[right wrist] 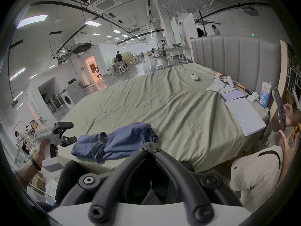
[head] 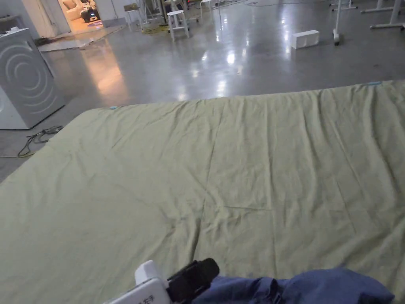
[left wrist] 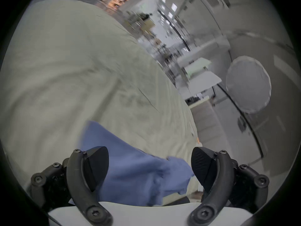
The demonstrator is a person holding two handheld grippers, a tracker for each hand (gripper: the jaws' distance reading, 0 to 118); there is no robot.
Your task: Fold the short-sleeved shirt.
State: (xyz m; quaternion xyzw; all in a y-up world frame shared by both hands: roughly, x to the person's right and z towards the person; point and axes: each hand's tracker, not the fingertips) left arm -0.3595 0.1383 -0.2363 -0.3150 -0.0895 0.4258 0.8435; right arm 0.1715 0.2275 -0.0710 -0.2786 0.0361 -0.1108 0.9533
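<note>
shirt (right wrist: pixel 117 139): blue, bunched in a loose heap on the near edge of the bed, lower centre of the right gripper view; bottom right edge of the head view (head: pixel 300 287); lower middle of the left gripper view (left wrist: pixel 135 167), blurred there
bed (head: pixel 237 178): green sheet, wrinkled, takes up most of the head view; grey padded headboard (right wrist: pixel 236 53) at upper right of the right gripper view
left gripper (left wrist: pixel 149 169): jaws spread wide, nothing between them pressed; shirt lies past them (not touching as far as the blur allows); in the right gripper view it sits at lower left (right wrist: pixel 69 132), just left of the shirt, apart from it, held in a hand (right wrist: pixel 46 149) with a dark wristband; its tip pokes in at the bottom of the head view (head: pixel 193 279), right beside the cloth
right gripper (right wrist: pixel 150 144): jaws brought together at the tips, bottom centre of its own view; tips overlap the shirt's near edge, cannot tell if cloth is pinched
bed clutter: remote (right wrist: pixel 194 77), white board (right wrist: pixel 245 115), purple pad (right wrist: pixel 232 94), carton (right wrist: pixel 265 94), all along the right side near the headboard, well apart from the shirt
other person: pale sleeve (right wrist: pixel 254 169) at lower right of the right gripper view, hand holding a phone (right wrist: pixel 279 106)
background: washer (head: pixel 25 79) at upper left of the head view, stool (head: pixel 177 23) and white box (head: pixel 305 38) on the shiny floor
</note>
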